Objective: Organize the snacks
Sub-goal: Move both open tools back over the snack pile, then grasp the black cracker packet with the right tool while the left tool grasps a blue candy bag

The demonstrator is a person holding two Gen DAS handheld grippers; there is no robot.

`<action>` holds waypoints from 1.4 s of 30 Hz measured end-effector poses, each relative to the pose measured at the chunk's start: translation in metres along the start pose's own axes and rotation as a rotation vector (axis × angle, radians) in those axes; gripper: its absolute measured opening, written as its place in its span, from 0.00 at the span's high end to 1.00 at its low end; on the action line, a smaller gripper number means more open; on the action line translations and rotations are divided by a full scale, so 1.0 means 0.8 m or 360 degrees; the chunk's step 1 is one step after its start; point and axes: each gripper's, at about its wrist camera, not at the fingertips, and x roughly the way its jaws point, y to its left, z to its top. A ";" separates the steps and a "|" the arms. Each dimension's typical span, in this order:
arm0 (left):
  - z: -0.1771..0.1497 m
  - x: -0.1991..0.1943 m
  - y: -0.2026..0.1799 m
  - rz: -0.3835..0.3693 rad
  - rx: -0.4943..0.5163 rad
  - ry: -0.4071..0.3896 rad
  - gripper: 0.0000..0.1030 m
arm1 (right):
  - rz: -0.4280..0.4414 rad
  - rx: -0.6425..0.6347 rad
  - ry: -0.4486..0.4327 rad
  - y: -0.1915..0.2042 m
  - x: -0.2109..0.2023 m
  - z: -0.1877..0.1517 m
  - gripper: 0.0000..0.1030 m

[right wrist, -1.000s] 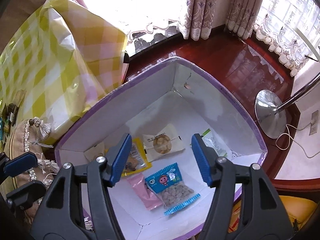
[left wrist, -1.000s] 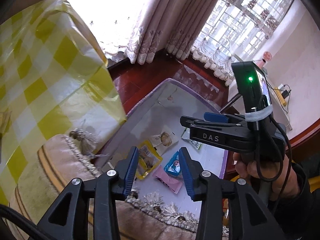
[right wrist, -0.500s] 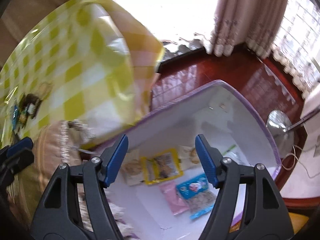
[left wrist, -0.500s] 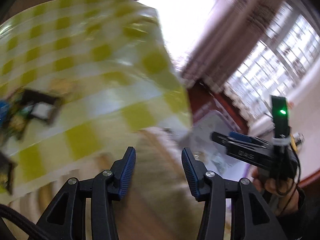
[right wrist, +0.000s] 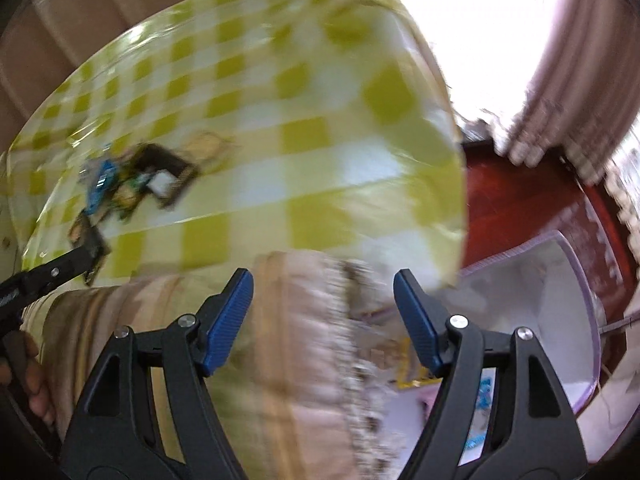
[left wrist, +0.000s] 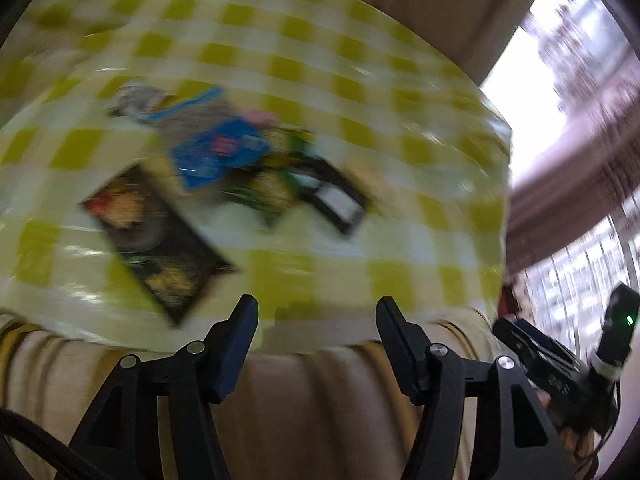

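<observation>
Both views are motion-blurred, so detail is rough.

Left hand-held gripper (left wrist: 316,332): jaws spread, nothing btwn them; they've just been opening. Right hand-held gripper (right wrist: 324,320): also spread and empty, jaws likewise just been opening.

Key relation: the snack pile (left wrist: 224,160) lies ahead of and above-left of the left hand-held gripper in its own view, on the yellow-check cloth (left wrist: 360,92) covering the bench. Nearest item is a dark packet (left wrist: 156,236), lying flat, long axis running diagonally from upper left to lower right, i.e. skewed to the jaw line. Behind it: a blue packet (left wrist: 216,156), a black-framed packet (left wrist: 340,200), plus green/pink bits too blurred to name.

From the right hand-held gripper the same pile (right wrist: 132,184) sits far off to its left, well apart. The left hand-held gripper's tip (right wrist: 60,268) shows just beside that pile. So left hand is clearly nearer; judgement: next pick is the left's job, prob. needs a wrist roll to square up w/ the dark packet.

Btwn grippers and cloth: a fringed beige cushion (right wrist: 304,340).

Container: white box w/ purple rim (right wrist: 576,280), below-right of the right hand-held gripper, past the cushion. Inside: a yellow packet (right wrist: 412,372), sth pink and sth blue, partly hidden by the right finger. Task looks partway; several snacks not yet boxed.
</observation>
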 end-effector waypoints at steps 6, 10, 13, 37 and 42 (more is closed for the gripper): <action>0.014 -0.020 0.064 0.0103 -0.0158 -0.0082 0.38 | 0.0118 -0.0283 -0.0022 0.096 0.008 0.017 0.19; 0.028 -0.031 0.100 0.0113 -0.0225 -0.0133 0.38 | 0.0206 -0.0448 -0.0003 0.164 0.021 0.019 0.19; 0.038 -0.037 0.124 0.0085 -0.0255 -0.0147 0.38 | 0.0246 -0.0550 0.0011 0.200 0.028 0.016 0.19; 0.063 -0.048 0.206 0.0061 -0.0408 -0.0204 0.38 | 0.0241 -0.1084 0.0337 0.379 0.144 0.017 0.19; 0.075 -0.044 0.209 0.0082 -0.0394 -0.0217 0.38 | 0.0268 -0.1058 0.0376 0.388 0.163 0.023 0.19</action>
